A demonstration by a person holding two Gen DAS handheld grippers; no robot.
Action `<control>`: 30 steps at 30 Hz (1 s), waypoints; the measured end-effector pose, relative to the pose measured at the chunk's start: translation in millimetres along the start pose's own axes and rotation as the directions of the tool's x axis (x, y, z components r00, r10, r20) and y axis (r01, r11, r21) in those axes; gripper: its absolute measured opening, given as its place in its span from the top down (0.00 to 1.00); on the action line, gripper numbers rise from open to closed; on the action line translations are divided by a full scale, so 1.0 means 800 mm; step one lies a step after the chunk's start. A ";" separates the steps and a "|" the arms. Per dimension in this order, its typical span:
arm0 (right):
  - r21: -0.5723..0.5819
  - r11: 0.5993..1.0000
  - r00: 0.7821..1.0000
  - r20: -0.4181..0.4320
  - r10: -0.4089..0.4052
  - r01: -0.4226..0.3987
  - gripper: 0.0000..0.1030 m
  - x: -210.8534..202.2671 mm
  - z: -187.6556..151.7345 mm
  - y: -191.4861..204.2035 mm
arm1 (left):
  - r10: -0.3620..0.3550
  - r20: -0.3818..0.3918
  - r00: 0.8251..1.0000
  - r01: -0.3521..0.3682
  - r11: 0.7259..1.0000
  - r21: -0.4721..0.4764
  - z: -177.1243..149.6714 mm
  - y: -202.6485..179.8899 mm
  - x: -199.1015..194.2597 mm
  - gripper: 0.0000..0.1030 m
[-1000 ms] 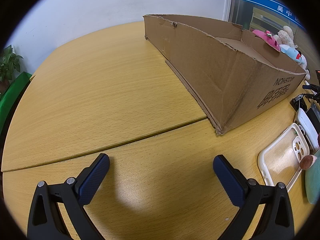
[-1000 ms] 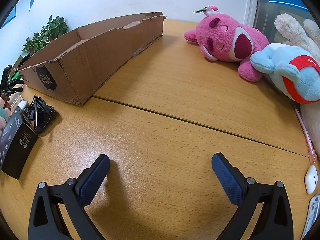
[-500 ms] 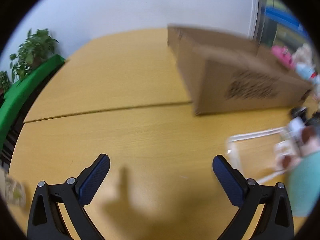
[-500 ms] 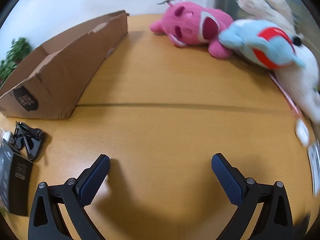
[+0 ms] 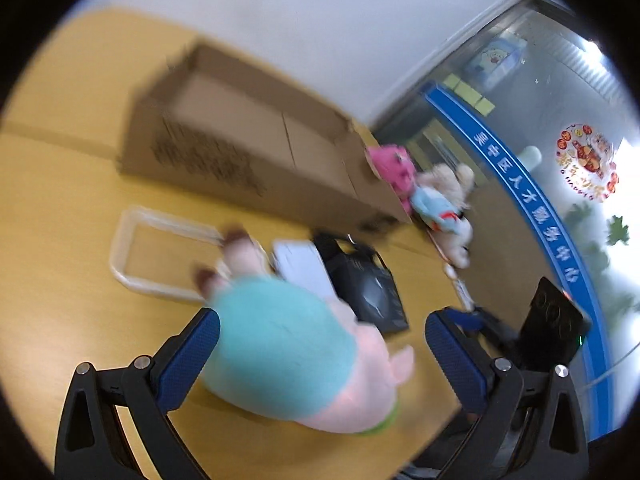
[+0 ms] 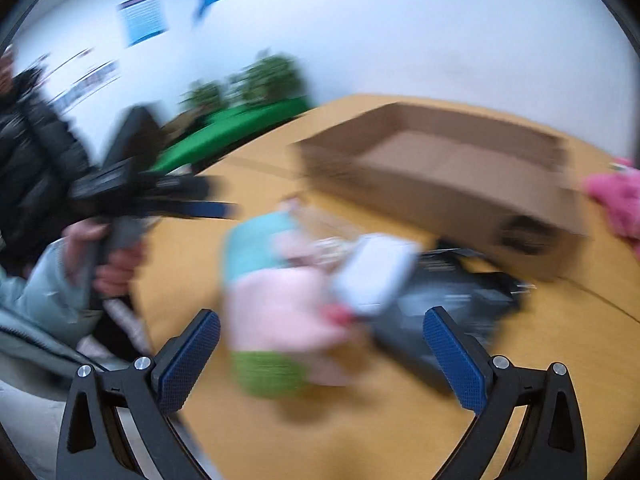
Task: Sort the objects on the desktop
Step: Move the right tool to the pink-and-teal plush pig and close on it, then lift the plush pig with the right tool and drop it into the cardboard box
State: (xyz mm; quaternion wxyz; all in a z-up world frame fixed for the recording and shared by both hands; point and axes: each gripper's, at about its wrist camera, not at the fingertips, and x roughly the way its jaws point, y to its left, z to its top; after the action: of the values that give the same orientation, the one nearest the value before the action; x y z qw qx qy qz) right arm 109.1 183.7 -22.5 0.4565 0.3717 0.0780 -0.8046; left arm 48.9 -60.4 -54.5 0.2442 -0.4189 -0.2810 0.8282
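A plush pig (image 5: 288,352) in a teal shirt lies on the wooden table (image 5: 60,208), blurred by motion. My left gripper (image 5: 322,320) is open, its blue pads on either side of the pig's body, and I cannot tell whether they touch it. My right gripper (image 6: 322,320) is also open and hovers over the same pig (image 6: 276,292), with nothing held. Beside the pig lie a white box (image 5: 304,268) and a black box (image 5: 368,292). A clear phone case (image 5: 160,256) lies left of them. Behind stands an open cardboard box (image 5: 248,148).
A pink plush (image 5: 392,168) and a blue plush (image 5: 432,204) lie past the cardboard box's right end. A person's hand (image 6: 108,256) holds the left tool's black body (image 6: 132,184). Green plants (image 6: 260,76) stand beyond the table's far edge.
Both grippers have swung fast from bare tabletop to the pile of objects. The plush pig now lies between the left fingers, and the right view turned left to face it. Both stayed open.
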 end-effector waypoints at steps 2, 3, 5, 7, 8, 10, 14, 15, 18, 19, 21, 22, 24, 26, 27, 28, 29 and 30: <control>-0.016 1.000 0.999 -0.036 0.017 -0.018 0.00 0.027 -0.005 0.018 | 0.051 -0.013 0.999 -0.050 0.998 0.030 -0.006 0.002 0.013 0.02; -0.009 1.000 0.998 -0.068 0.010 -0.010 0.00 0.043 -0.009 0.024 | 0.060 -0.012 0.998 -0.059 0.997 0.043 -0.007 -0.001 0.014 0.02; 0.010 1.000 0.991 -0.133 -0.009 0.011 0.00 0.072 -0.015 0.025 | 0.064 -0.013 0.998 -0.064 0.998 0.030 -0.010 0.008 0.009 0.02; 0.022 1.000 0.986 -0.168 0.013 -0.010 0.00 0.090 -0.019 0.040 | 0.113 -0.027 0.993 -0.113 0.994 0.014 -0.012 0.019 0.008 0.04; 0.013 0.999 0.984 -0.171 0.046 -0.044 0.00 0.092 -0.018 0.050 | 0.142 -0.041 0.989 -0.142 0.990 -0.006 -0.013 0.028 0.007 0.04; -0.042 0.990 0.979 -0.159 0.128 -0.136 0.00 0.092 -0.014 0.075 | 0.188 -0.047 0.981 -0.189 0.981 -0.038 -0.019 0.045 0.001 0.04; -0.055 0.998 0.990 -0.141 0.032 -0.040 0.00 0.095 -0.009 0.075 | 0.119 -0.051 0.992 -0.124 0.987 -0.107 -0.025 0.063 -0.012 0.04; -0.018 0.999 0.988 -0.150 0.029 -0.032 0.00 0.099 -0.009 0.067 | 0.103 -0.051 0.993 -0.108 0.989 -0.104 -0.027 0.062 -0.011 0.04; 0.031 1.000 0.985 -0.175 0.009 -0.003 0.00 0.115 -0.009 0.056 | 0.104 -0.071 0.992 -0.111 0.989 -0.093 -0.034 0.057 -0.005 0.06; 0.026 1.000 0.984 -0.180 0.000 0.005 0.00 0.117 -0.012 0.057 | 0.115 -0.080 0.990 -0.122 0.988 -0.093 -0.035 0.057 -0.002 0.07; 0.002 0.999 0.982 -0.187 -0.035 0.036 0.04 0.122 -0.012 0.062 | 0.096 -0.070 0.993 -0.104 0.989 -0.110 -0.035 0.059 -0.004 0.10; -0.010 0.999 0.980 -0.190 -0.054 0.053 0.06 0.127 -0.011 0.064 | 0.095 -0.070 0.993 -0.102 0.989 -0.109 -0.034 0.059 -0.005 0.13; -0.013 0.997 0.978 -0.191 -0.084 0.082 0.18 0.133 -0.007 0.064 | 0.097 -0.065 0.993 -0.104 0.988 -0.111 -0.032 0.055 -0.007 0.18; 0.021 0.996 0.980 -0.185 -0.077 0.082 0.21 0.134 -0.001 0.058 | 0.117 -0.051 0.992 -0.122 0.987 -0.103 -0.026 0.046 -0.009 0.25; 0.034 0.996 0.981 -0.178 -0.076 0.083 0.22 0.132 0.003 0.057 | 0.124 -0.042 0.991 -0.127 0.988 -0.089 -0.023 0.041 -0.012 0.27; 0.035 0.995 0.982 -0.167 -0.086 0.093 0.22 0.129 0.007 0.058 | 0.125 -0.029 0.992 -0.127 0.989 -0.077 -0.018 0.035 -0.015 0.28; 0.032 0.994 0.984 -0.151 -0.099 0.105 0.23 0.126 0.013 0.059 | 0.117 -0.005 0.993 -0.117 0.991 -0.056 -0.010 0.027 -0.023 0.30; 0.034 0.993 0.985 -0.131 -0.109 0.114 0.23 0.121 0.021 0.060 | 0.111 0.014 0.994 -0.110 0.993 -0.042 -0.002 0.020 -0.026 0.31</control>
State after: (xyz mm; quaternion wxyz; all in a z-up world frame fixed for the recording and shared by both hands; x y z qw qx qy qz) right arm 108.4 83.4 -65.0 0.3969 0.4271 0.1115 -0.8047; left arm 58.9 -85.2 -54.4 0.1871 -0.4320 -0.2764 0.8378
